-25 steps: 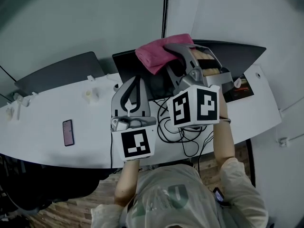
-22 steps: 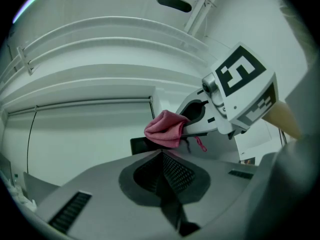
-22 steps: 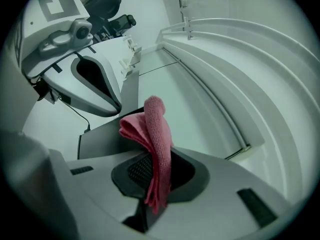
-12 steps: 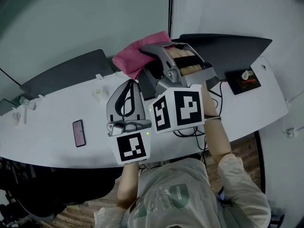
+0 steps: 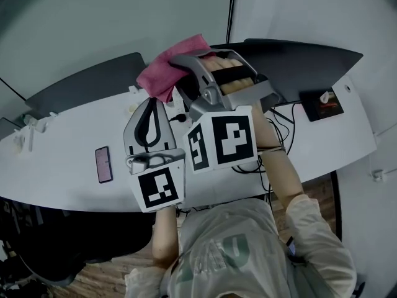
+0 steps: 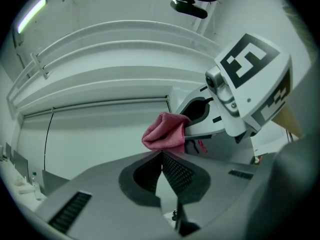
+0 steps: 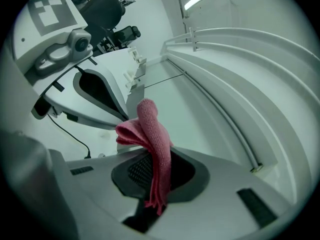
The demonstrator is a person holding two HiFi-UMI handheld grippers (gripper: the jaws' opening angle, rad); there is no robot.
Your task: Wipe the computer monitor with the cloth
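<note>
The pink cloth (image 5: 164, 69) hangs bunched from my right gripper (image 5: 180, 64), which is shut on it and held high over the back of the white desk (image 5: 68, 135). In the right gripper view the cloth (image 7: 152, 149) is clamped between the jaws and droops over them. My left gripper (image 5: 151, 101) is just below and left of it, shut on nothing, its tips meeting (image 6: 161, 155) under the cloth (image 6: 164, 132). One dark monitor (image 5: 87, 82) stands at the left, another (image 5: 310, 53) at the right. Whatever lies directly behind the grippers is hidden.
A phone (image 5: 104, 164) lies on the desk at the left. Black cables (image 5: 282, 120) trail over the desk by my right forearm. A small dark device (image 5: 321, 102) sits at the right end. Small white items (image 5: 31, 129) stand at the far left.
My right gripper has carried the cloth leftward, from over the middle of the desk toward the left monitor. The left gripper has followed to the left, still shut.
</note>
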